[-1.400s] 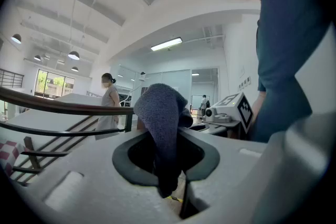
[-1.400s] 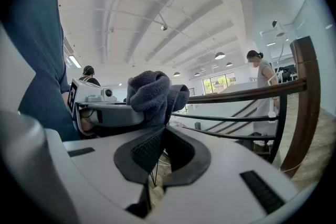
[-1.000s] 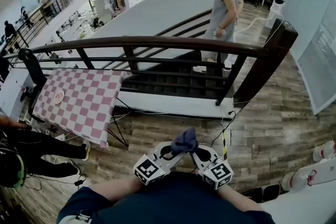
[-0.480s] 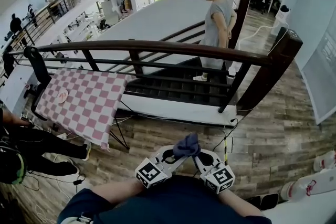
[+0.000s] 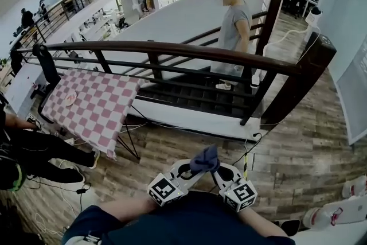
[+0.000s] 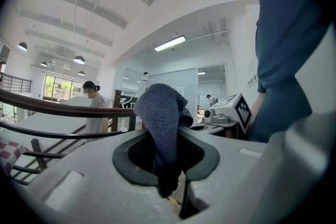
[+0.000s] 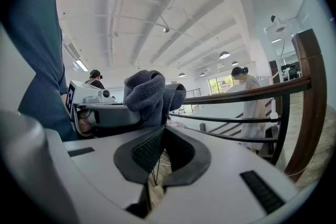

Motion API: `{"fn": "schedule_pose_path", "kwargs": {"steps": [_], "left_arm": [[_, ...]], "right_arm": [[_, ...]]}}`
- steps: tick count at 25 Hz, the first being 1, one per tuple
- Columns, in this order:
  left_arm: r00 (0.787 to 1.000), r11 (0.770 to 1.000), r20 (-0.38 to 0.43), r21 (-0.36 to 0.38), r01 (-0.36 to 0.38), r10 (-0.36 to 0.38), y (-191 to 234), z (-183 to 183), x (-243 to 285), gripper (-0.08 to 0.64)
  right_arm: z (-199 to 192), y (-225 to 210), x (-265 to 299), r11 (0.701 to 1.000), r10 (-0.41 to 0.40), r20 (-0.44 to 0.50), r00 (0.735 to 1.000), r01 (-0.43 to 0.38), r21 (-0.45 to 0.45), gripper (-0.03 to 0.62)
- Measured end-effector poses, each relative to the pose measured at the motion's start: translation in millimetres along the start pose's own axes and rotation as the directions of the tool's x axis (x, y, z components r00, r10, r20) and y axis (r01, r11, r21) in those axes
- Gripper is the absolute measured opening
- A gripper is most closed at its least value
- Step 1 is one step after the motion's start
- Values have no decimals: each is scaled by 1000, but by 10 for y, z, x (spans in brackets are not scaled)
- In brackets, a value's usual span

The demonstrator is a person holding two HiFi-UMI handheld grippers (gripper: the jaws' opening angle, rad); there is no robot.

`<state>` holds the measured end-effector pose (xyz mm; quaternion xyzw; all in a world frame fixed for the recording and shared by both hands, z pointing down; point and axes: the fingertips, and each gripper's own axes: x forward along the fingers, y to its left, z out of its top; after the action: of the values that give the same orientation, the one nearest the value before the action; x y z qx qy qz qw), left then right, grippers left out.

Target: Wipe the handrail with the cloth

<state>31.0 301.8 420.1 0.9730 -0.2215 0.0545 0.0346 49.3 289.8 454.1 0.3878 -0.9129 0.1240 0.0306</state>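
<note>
Cloth (image 5: 205,159) clamped in the closed left gripper (image 5: 194,167), right gripper (image 5: 215,168) apparently nipping its other edge; handrail (image 5: 172,47) lies ahead, well apart, long axis crossing left-to-right before the 2 grippers equally.

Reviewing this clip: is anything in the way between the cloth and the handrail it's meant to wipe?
Nothing visible. The cloth, pinched by the left gripper and right gripper, faces the handrail across open wooden floor; the checkered table stands off to the left.
</note>
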Motion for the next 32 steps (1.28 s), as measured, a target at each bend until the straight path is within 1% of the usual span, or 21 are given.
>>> {"fn": "schedule_pose_path", "kwargs": {"steps": [3, 6, 9, 12, 17, 20, 25, 28, 32], "left_arm": [[1000, 1000, -15, -4, -13, 13, -33, -84, 106, 64], [999, 999, -17, -18, -29, 29, 56, -95, 201, 64], [1000, 1000, -21, -23, -19, 19, 181, -111, 353, 64], [1000, 999, -19, -36, -5, 4, 433, -166, 515, 64], [999, 999, 12, -44, 32, -31, 1136, -131, 798, 64], [998, 997, 31, -40, 60, -59, 1668, -31, 932, 66], [995, 995, 43, -36, 90, -89, 2630, 120, 1054, 65], [995, 994, 35, -35, 99, -98, 3106, 129, 1078, 66], [997, 995, 26, -62, 78, -77, 3579, 62, 1150, 65]], "right_arm": [[-126, -114, -64, 1000, 8, -20, 1000, -7, 18, 11], [-145, -264, -67, 999, 0, -22, 1000, 1, 40, 11], [-122, -428, 26, 999, -4, -26, 1000, 5, 38, 11], [-126, -657, 210, 999, -20, -40, 999, 22, 39, 11], [14, -1187, 694, 996, -87, -48, 995, 88, 23, 11], [178, -1441, 1139, 993, -118, -55, 992, 119, 15, 11], [488, -1775, 1984, 987, -153, -57, 987, 156, 39, 11], [682, -1947, 2364, 982, -179, -33, 983, 180, 47, 11], [751, -2110, 2679, 981, -187, -44, 981, 189, 41, 11]]}}
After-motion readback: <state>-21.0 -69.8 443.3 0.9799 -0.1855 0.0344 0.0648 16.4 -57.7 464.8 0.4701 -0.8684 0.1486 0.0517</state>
